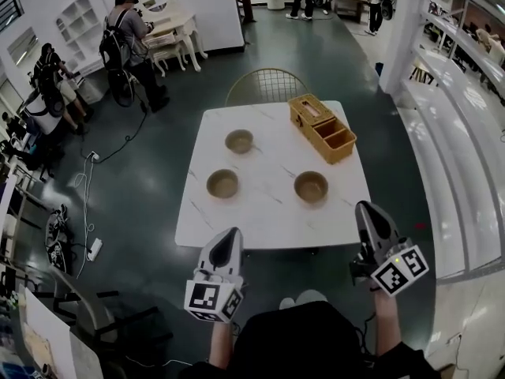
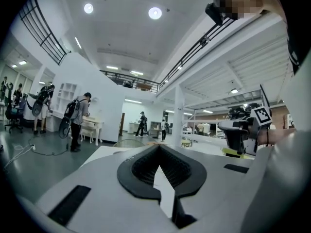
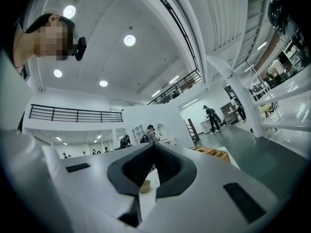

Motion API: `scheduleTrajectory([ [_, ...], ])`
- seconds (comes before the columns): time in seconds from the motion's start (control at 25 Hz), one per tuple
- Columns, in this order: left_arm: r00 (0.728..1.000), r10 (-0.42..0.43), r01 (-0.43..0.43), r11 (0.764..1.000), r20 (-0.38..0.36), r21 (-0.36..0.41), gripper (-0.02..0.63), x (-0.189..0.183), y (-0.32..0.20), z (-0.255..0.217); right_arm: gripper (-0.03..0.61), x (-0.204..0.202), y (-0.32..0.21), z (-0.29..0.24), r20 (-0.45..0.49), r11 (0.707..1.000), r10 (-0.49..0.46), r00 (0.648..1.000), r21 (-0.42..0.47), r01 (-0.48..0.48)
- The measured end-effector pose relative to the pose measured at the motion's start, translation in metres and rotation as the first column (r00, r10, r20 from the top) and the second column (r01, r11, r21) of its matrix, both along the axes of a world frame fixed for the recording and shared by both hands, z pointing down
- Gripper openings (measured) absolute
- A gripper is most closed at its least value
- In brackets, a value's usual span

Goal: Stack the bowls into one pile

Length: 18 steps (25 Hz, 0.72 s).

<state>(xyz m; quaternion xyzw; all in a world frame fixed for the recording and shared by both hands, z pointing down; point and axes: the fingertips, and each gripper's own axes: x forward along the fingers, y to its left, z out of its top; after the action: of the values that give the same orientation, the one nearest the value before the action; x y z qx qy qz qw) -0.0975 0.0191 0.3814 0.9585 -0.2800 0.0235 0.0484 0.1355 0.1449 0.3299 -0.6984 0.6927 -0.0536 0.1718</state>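
Three tan bowls stand apart on the white marble table [image 1: 268,215]: one at the back [image 1: 239,140], one at the front left [image 1: 222,183], one at the front right [image 1: 311,186]. My left gripper [image 1: 230,234] hovers at the table's near edge, just short of the front left bowl, jaws shut and empty. At the near right corner my right gripper [image 1: 365,208] is also shut and holds nothing. In the right gripper view, a bowl [image 3: 145,186] shows low through the gap behind the shut jaws [image 3: 153,144]. The left gripper view shows its jaws [image 2: 158,147] closed tip to tip.
A wooden compartment box [image 1: 322,127] lies at the table's back right. A wire chair [image 1: 267,85] stands behind the table. People with backpacks stand at a dresser at the far left, and cables lie on the dark floor to the left.
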Motion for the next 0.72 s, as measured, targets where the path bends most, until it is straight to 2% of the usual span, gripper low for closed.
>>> scheduleTrajectory([
  [0.36, 1.000, 0.005, -0.006, 0.998, -0.003, -0.070, 0.014, 0.030, -0.028, 0.021, 0.014, 0.020, -0.037, 0.019, 0.008, 0.998, -0.019, 1.000, -0.058, 0.019],
  [0.72, 0.999, 0.011, -0.003, 0.988, 0.052, -0.155, 0.014, 0.077, -0.059, 0.053, 0.014, 0.058, -0.092, 0.057, 0.045, 0.982, -0.055, 0.998, -0.177, 0.062],
])
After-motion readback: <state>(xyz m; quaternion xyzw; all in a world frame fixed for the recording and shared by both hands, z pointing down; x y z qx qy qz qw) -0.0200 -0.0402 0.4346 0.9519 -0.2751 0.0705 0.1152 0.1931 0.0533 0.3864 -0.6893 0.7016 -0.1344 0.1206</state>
